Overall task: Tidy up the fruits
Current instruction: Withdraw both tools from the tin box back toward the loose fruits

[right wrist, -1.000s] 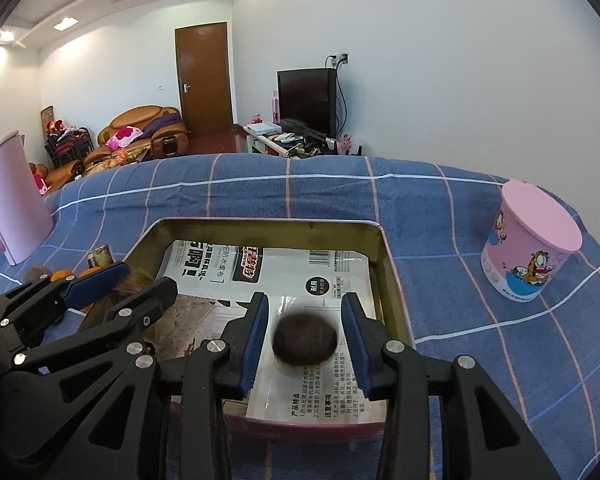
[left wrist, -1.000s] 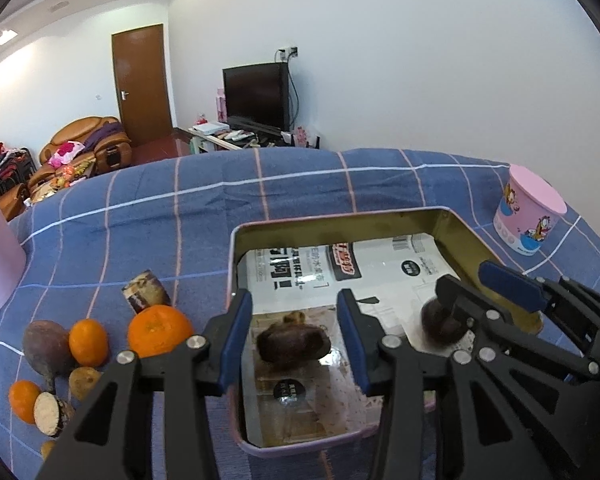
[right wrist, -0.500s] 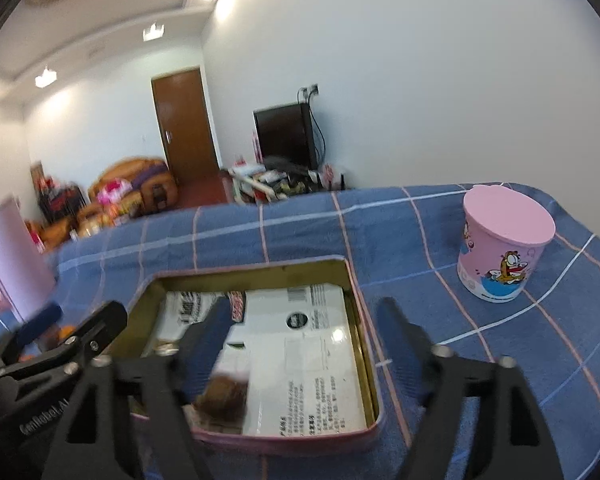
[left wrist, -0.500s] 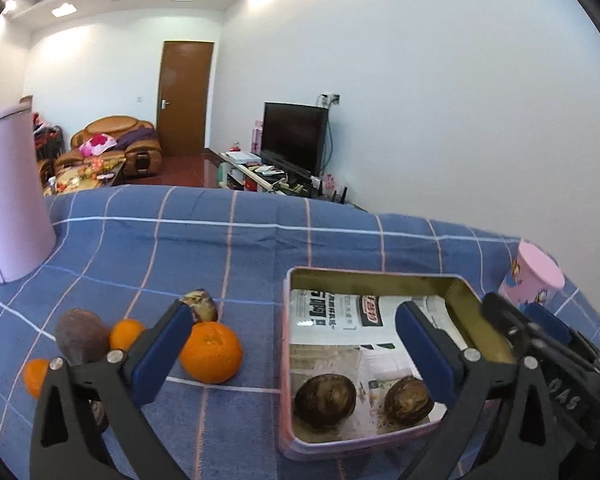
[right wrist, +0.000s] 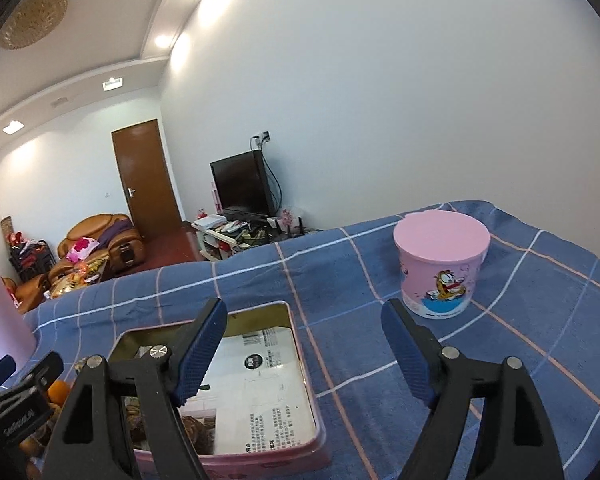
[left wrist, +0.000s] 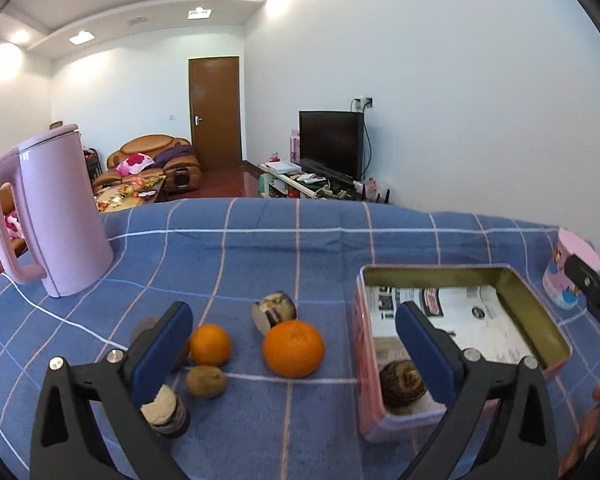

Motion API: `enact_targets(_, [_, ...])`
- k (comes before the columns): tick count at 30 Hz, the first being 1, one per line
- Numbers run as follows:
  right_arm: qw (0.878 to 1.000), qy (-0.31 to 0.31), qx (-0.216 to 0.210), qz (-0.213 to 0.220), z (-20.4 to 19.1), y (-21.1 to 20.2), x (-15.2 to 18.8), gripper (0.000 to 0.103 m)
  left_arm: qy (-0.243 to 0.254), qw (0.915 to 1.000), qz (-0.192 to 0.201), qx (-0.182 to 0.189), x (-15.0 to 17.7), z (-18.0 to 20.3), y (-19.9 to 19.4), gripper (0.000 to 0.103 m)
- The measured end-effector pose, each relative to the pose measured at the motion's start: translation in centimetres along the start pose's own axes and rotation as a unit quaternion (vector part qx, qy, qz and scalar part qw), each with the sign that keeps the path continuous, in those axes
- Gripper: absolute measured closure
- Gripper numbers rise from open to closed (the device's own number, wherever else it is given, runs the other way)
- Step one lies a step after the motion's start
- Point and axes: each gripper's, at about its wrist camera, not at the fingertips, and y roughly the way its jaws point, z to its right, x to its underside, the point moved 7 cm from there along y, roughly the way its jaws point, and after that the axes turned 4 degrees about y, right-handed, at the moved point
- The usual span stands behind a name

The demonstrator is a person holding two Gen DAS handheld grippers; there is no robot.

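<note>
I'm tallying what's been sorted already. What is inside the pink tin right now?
The pink tin holds a printed paper liner and a brown fruit at its near end. The right gripper's view shows brown fruit there too, but the left finger covers part, so the count stays uncertain.

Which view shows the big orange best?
The left wrist view: the big orange sits whole and unblocked on the cloth, between the open left gripper's fingers, left of the tin. The right wrist view shows only a sliver of orange fruit at its left edge, behind the other gripper; which one it is I cannot tell.
</note>
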Motion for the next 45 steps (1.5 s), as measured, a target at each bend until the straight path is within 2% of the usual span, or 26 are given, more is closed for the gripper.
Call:
enact_targets(6, [1.000, -0.015, -0.007, -0.021, -1.3, 0.0, 1.3, 0.022, 0.035, 0.9993, -0.005, -0.015, 1.0, -0.2, -0.4, 0.000])
enact_targets(12, [0.999, -0.038, 0.003, 0.007, -2.1, -1.8, 1.6, 0.022, 0.034, 0.9993, -0.018, -0.004, 1.8, -1.4, -0.8, 0.000])
enact_targets(21, [0.997, -0.081, -0.001, 0.012, -5.1, -3.6, 2.9, 0.022, 0.042, 0.9989, -0.022, -0.002, 2.3, -3.1, -1.4, 0.000])
enact_targets(28, [0.994, -0.102, -0.024, 0.007, -8.5, -4.6, 4.2, 0.022, 0.047, 0.9987, -0.019, -0.009, 2.6, -5.3, -1.6, 0.000])
enact_targets(37, [0.991, -0.104, -0.076, -0.029, -13.5, -5.0, 6.6, 0.022, 0.038, 0.9983, -0.028, -0.034, 2.7, -10.7, -0.7, 0.000])
enact_targets(45, [0.982, -0.140, -0.113, -0.055, -18.2, -5.2, 8.7, 0.022, 0.001, 0.9968, -0.047, -0.064, 2.7, -16.8, 0.7, 0.000])
